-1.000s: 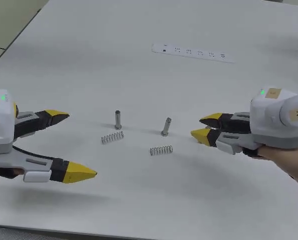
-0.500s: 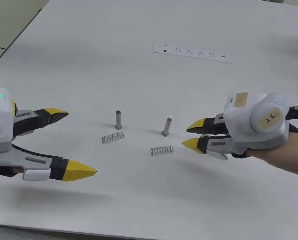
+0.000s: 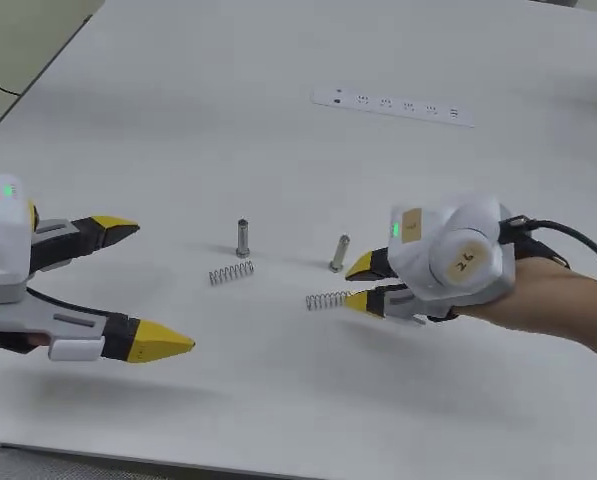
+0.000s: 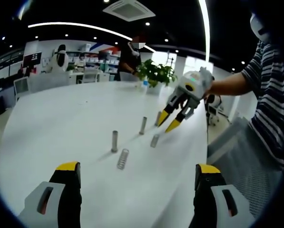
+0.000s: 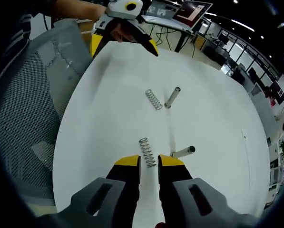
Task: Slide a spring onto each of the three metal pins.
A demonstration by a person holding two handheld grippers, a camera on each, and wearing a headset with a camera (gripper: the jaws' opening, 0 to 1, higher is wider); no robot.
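Observation:
Two short metal pins stand on the white table (image 3: 278, 130), the left pin (image 3: 243, 237) and the right pin (image 3: 339, 253). One spring (image 3: 230, 272) lies in front of the left pin. A second spring (image 3: 324, 299) lies in front of the right pin. My right gripper (image 3: 356, 283) is open by a narrow gap, its yellow tips at the right end of that second spring (image 5: 146, 152). In the right gripper view the spring's near end sits just ahead of the gap of the right gripper (image 5: 151, 162). My left gripper (image 3: 143, 287) hangs wide open at the left, holding nothing, well short of the left pin (image 4: 114, 141).
A white power strip (image 3: 393, 105) lies at the back of the table. The table's left edge (image 3: 38, 70) runs diagonally. A grey mesh chair (image 5: 37, 95) stands by the table's near side. A person (image 4: 132, 57) and a potted plant (image 4: 153, 73) are beyond the far end.
My right gripper has moved left and rolled over, bringing its tips from beside the right pin down to the second spring's end. The left gripper has stayed put.

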